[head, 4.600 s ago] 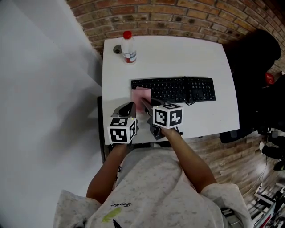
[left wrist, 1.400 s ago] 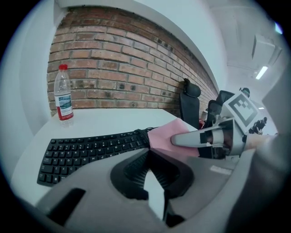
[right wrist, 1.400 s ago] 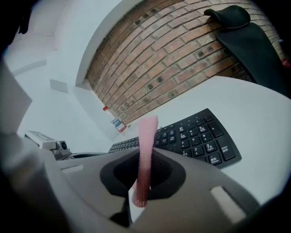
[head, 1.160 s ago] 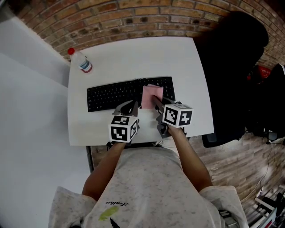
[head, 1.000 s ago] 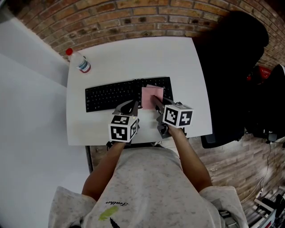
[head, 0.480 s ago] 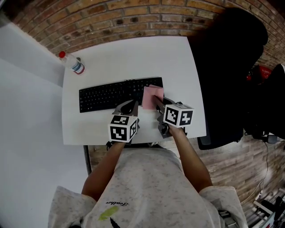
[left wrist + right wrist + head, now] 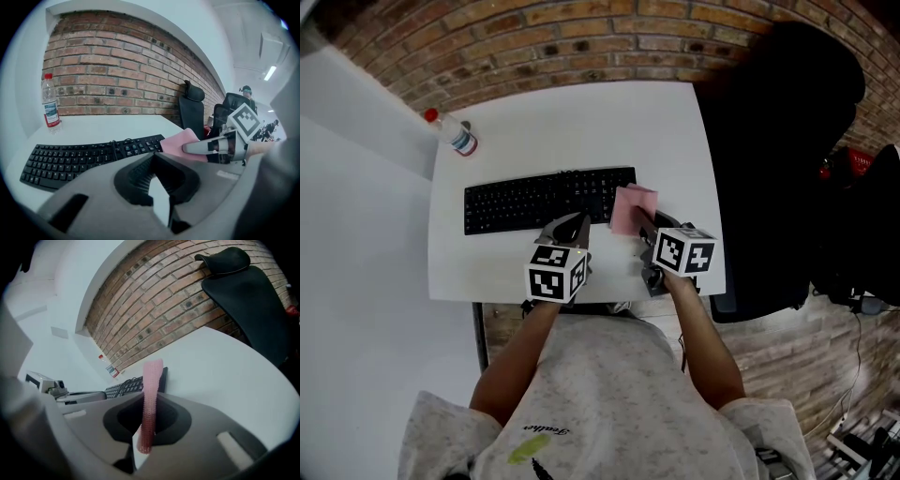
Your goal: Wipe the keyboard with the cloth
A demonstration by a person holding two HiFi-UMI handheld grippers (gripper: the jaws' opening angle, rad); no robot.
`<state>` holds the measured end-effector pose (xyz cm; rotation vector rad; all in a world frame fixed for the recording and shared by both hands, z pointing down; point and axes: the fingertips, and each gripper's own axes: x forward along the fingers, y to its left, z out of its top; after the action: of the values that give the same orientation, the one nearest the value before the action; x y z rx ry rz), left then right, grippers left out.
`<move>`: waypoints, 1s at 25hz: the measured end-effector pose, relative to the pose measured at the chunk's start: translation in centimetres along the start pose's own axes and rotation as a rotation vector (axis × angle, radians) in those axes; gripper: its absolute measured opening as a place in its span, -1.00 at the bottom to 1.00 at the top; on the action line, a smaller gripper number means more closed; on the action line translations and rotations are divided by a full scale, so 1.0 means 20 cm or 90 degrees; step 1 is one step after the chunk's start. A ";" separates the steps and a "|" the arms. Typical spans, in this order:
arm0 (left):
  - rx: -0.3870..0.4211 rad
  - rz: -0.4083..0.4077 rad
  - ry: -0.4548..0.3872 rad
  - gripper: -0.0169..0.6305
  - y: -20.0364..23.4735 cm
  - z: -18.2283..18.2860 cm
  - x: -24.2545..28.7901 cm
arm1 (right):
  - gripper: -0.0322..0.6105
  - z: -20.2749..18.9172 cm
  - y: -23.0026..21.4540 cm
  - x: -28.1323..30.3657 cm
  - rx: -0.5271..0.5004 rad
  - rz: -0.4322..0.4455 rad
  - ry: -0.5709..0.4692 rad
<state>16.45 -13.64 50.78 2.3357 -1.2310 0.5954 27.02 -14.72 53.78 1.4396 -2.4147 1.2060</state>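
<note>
While the right hand-held gripper [image 7: 640,221] is pinching a pink cloth [image 7: 633,207] between its jaws, the cloth is reaching out ahead of them to the right end of the black keyboard [image 7: 542,199], which is lying lengthways on the white tabletop [image 7: 581,122]. Whether the cloth is pressing on the keys I cannot tell. The left hand-held gripper [image 7: 571,226] is hovering just in front of the keyboard's middle, its jaws drawn together on nothing. Showing edge-on as a thin textured strip, the cloth is looking light, soft and floppy, so gripping it near one edge, as now, is leaving a free flap to drag over the keys. The keyboard is probably sliding easily under a push, so its near edge may be needing steadying.
</note>
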 end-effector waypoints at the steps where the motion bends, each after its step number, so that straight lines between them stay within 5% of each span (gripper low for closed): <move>1: 0.000 0.003 -0.002 -0.96 0.00 0.01 -0.01 | -0.84 0.02 0.00 -0.02 0.004 0.004 -0.007; 6: -0.002 0.024 -0.016 -0.96 0.04 0.04 -0.07 | -0.84 0.09 0.12 -0.06 -0.002 0.038 -0.045; 13: -0.018 0.049 -0.034 -0.96 0.19 0.05 -0.19 | -0.84 0.16 0.36 -0.05 -0.093 0.056 -0.060; 25: -0.021 0.041 -0.074 -0.96 0.49 0.14 -0.41 | -0.84 0.24 0.70 0.03 -0.200 0.008 -0.113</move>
<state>4.48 -14.72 45.67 2.3389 -1.3626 0.4617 17.28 -14.91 42.53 1.4888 -2.5825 0.6829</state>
